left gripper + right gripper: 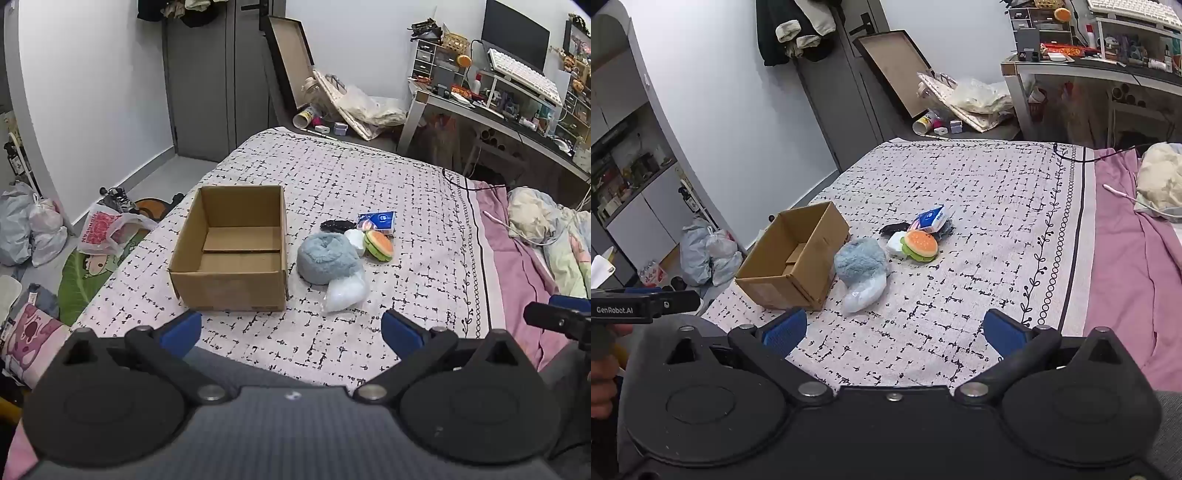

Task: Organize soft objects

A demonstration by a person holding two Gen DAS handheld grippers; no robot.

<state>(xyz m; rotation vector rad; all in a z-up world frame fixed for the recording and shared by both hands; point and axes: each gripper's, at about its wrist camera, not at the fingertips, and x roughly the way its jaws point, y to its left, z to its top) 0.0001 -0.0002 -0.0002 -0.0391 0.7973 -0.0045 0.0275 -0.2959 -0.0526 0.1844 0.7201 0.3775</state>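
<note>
An open, empty cardboard box (229, 251) (794, 258) stands on the bed. Just right of it lies a cluster of soft things: a fluffy grey-blue plush (327, 258) (862, 262), a clear bag of white stuffing (345, 293) (864, 293), a burger-shaped plush (378, 245) (919, 245), a white soft piece (355, 238) (895, 243), a blue tissue pack (377, 220) (932, 218) and a dark item (336, 225) (894, 229). My left gripper (291, 328) is open and empty, short of the box and cluster. My right gripper (895, 330) is open and empty, short of the cluster.
The bed (369, 177) has a white black-dashed cover and a pink sheet (1126, 258) on the right with crumpled bedding (543, 225). Plastic bags (33, 229) lie on the floor at left. A cluttered desk (498, 103) stands at the back right.
</note>
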